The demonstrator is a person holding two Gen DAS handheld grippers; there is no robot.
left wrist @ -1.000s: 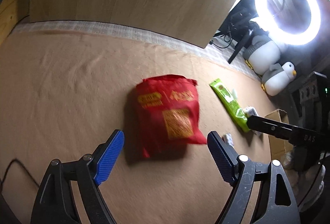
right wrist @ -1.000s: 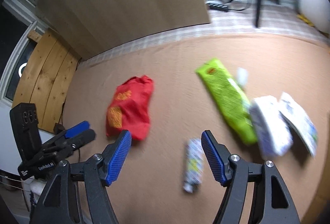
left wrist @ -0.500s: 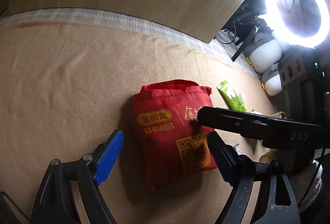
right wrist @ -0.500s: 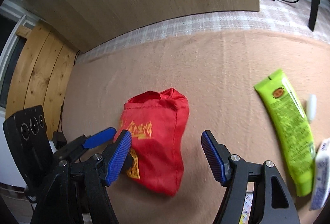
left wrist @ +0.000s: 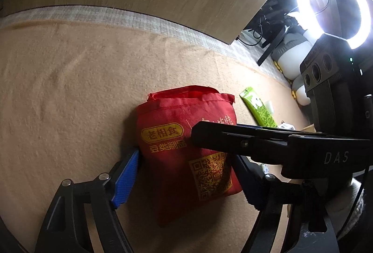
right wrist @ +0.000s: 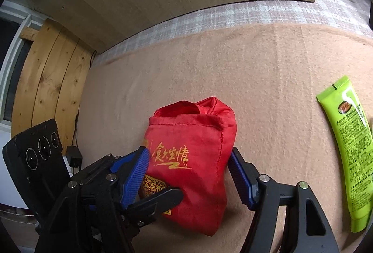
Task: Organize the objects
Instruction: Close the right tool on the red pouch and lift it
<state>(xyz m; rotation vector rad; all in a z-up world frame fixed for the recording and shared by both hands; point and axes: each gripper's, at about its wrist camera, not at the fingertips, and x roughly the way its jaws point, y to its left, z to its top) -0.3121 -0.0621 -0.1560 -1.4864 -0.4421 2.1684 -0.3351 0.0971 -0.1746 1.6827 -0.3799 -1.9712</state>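
Red bag [left wrist: 186,150] straddled by both grippers, left gripper [left wrist: 186,173] and right gripper [right wrist: 188,178]; jaws spread; long axis near-to-far.

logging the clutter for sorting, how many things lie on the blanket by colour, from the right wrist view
red: 1, the red drawstring bag
green: 1, the lime green tube
total: 2 in that view; anything beyond the frame edge is not counted

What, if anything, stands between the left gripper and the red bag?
Nothing stands between them: the left gripper is open with its blue fingers on either side of the red bag. The right gripper straddles the same bag and crosses over it.
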